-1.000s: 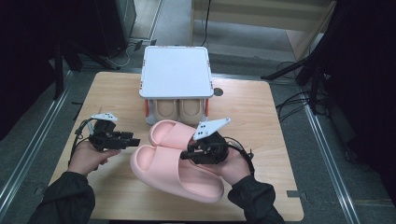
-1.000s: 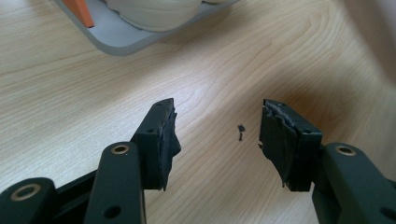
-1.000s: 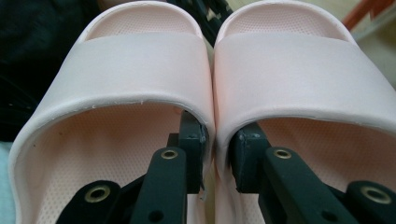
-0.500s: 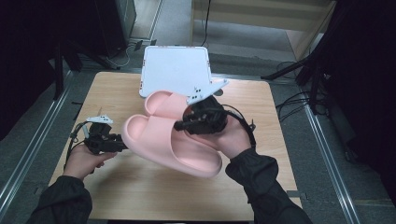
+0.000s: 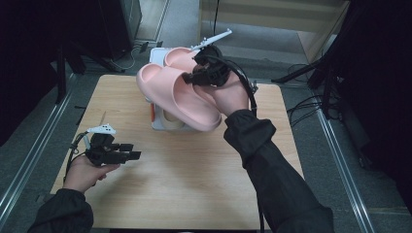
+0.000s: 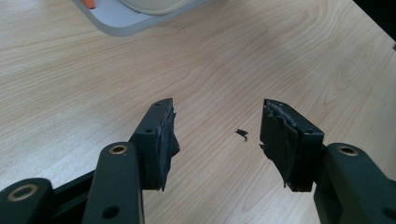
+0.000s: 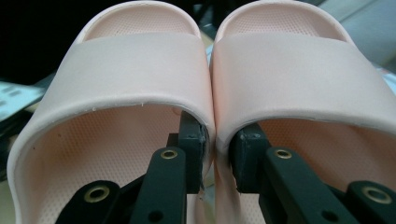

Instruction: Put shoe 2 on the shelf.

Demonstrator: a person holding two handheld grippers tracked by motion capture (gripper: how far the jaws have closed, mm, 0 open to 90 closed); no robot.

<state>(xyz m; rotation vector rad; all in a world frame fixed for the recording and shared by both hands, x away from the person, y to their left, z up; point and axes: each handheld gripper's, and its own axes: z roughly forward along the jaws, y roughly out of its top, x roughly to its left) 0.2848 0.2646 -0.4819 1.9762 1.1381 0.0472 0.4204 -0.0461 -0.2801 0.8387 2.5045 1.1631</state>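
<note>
Right gripper [image 5: 190, 77] went from low over the surface [image 5: 194, 170] up and toward the far edge, taking the pair of pink slippers [image 5: 177, 94] with it. Slippers are now off the surface, held above the white box [image 5: 158, 124], jaws pinching their inner side walls together. Left gripper [image 5: 127, 151] pulled back toward the near left side, jaws apart.
</note>
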